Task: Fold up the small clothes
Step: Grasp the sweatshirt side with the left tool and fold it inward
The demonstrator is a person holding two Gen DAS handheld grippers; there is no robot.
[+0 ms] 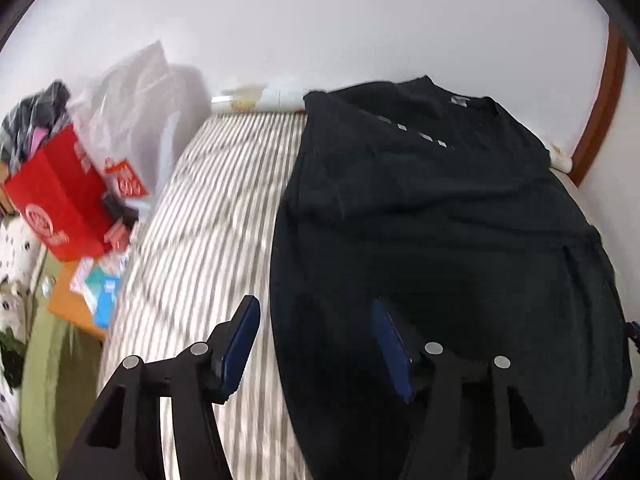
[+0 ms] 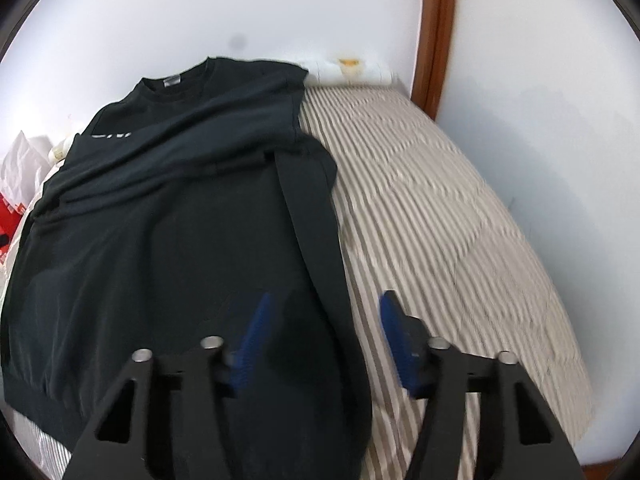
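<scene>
Across the striped mattress (image 1: 208, 208) lies the black T-shirt (image 1: 432, 216), partly folded, sleeves turned inward, collar toward the wall; soft, light, limp cloth, likely best pinched at the near hem corners; left gripper (image 1: 316, 340) hovers part-open over its edge, holding nothing; right gripper (image 2: 326, 340) likewise part-open, empty.

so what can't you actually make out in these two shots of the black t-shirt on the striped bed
- Black t-shirt chest print: left wrist view, mostly covered by a folded-over layer; unreadable.
- Shirt hem: right wrist view, hidden behind the right gripper.
- Lettering on the red cardboard box: left wrist view, blurred.
- Neck label: too small.
- Striped mattress: near edge cut off.
</scene>
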